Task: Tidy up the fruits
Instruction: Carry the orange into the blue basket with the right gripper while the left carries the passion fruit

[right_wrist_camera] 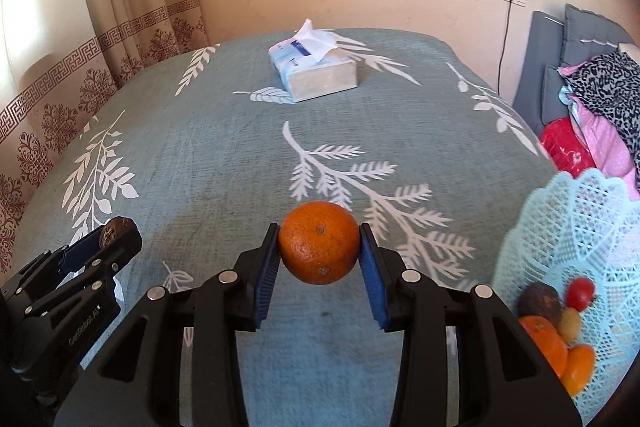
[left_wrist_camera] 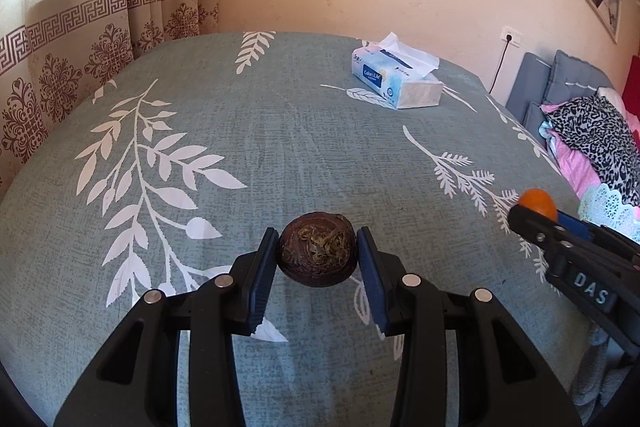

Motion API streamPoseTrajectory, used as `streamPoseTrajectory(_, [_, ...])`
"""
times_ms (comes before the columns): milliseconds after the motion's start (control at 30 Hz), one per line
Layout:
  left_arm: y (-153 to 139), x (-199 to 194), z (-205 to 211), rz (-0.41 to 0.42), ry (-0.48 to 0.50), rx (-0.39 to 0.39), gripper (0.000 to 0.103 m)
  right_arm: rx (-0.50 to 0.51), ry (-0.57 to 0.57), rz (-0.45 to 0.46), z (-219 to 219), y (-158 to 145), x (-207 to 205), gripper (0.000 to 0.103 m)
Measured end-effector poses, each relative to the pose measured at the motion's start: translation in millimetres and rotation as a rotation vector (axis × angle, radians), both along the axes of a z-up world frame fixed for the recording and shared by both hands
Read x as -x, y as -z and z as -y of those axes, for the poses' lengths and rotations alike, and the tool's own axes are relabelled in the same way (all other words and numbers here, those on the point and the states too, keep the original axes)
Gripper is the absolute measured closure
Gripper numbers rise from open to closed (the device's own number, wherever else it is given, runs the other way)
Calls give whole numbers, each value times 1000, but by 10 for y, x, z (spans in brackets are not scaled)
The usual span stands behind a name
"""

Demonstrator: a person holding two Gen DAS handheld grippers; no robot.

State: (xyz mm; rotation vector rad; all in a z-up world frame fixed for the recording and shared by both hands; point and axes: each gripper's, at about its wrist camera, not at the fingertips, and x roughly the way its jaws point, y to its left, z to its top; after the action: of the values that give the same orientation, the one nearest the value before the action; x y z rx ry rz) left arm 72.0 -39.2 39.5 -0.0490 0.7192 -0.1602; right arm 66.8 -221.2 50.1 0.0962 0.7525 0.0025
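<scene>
Brown and wrinkled, a round fruit is sitting pinched between the pads of our left gripper, above the leaf-printed tablecloth. To its right we are holding an orange clamped in our right gripper, jaws narrowed onto its sides. Farthest right, the pale lace basket is cradling more oranges, a dark fruit and a small red one.
</scene>
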Motion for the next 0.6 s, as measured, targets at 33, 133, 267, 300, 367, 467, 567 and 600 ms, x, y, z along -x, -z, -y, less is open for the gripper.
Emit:
streamPoseTrajectory(33, [-7, 12, 17, 3, 5, -2, 62, -1, 6, 4, 32, -17, 41, 63])
streamPoseTrajectory(133, [-30, 57, 78, 11, 22, -7, 62, -5, 29, 19, 147, -75, 174, 63])
streamPoseTrajectory(267, [-60, 118, 173, 20, 46, -18, 62, -8, 68, 34, 325, -129, 336, 63])
streamPoseTrajectory(300, [-68, 138, 207, 22, 54, -22, 62, -8, 79, 36, 378, -136, 374, 63])
streamPoseTrajectory(367, [-75, 165, 256, 25, 63, -30, 62, -11, 104, 35, 488, -136, 448, 63])
streamPoseTrajectory(467, [-89, 214, 350, 28, 80, -43, 62, -16, 146, 31, 674, -112, 553, 63])
streamPoseTrajectory(567, [-97, 254, 441, 28, 98, -51, 62, -25, 176, 51, 834, -130, 681, 63])
streamPoseTrajectory(600, [-99, 269, 484, 26, 107, -53, 62, -19, 191, 58, 870, -141, 717, 63])
